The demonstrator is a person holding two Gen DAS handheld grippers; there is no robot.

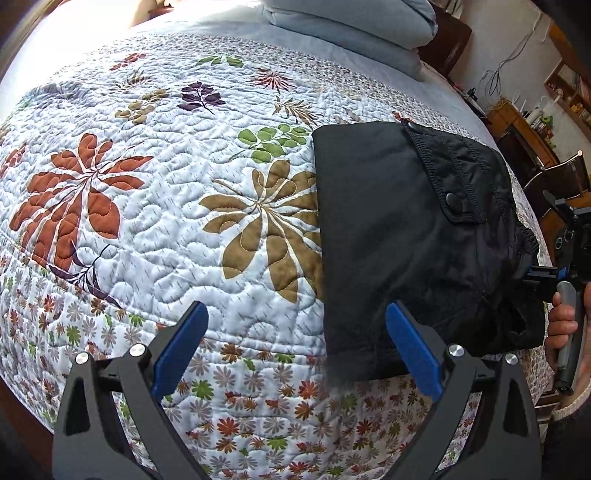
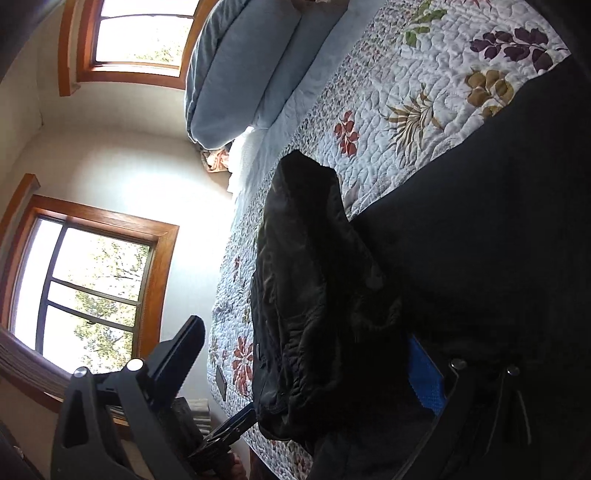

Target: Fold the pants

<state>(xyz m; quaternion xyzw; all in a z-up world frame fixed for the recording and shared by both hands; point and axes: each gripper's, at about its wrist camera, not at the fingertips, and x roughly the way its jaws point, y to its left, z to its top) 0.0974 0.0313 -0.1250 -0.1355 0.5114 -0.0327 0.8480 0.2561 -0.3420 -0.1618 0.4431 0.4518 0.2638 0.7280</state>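
Black pants [image 1: 399, 236] lie folded into a compact bundle on the right side of a floral quilted bed, a snap-buttoned pocket flap on top. My left gripper [image 1: 297, 347] is open and empty; its right finger [image 1: 413, 350] rests over the bundle's near edge. My right gripper [image 2: 306, 369] is rolled on its side, jaws wide apart, with a bunched fold of the pants [image 2: 317, 295] between them; its blue pad [image 2: 424, 373] lies against the cloth. The right gripper also shows in the left wrist view [image 1: 569, 258], held by a hand at the bundle's right edge.
The quilt [image 1: 147, 184] covers the bed to the left of the pants. Blue pillows [image 1: 351, 22] are stacked at the head. Wooden shelves and a chair [image 1: 546, 147] stand beyond the right edge. Two windows [image 2: 85, 288] are in the wall.
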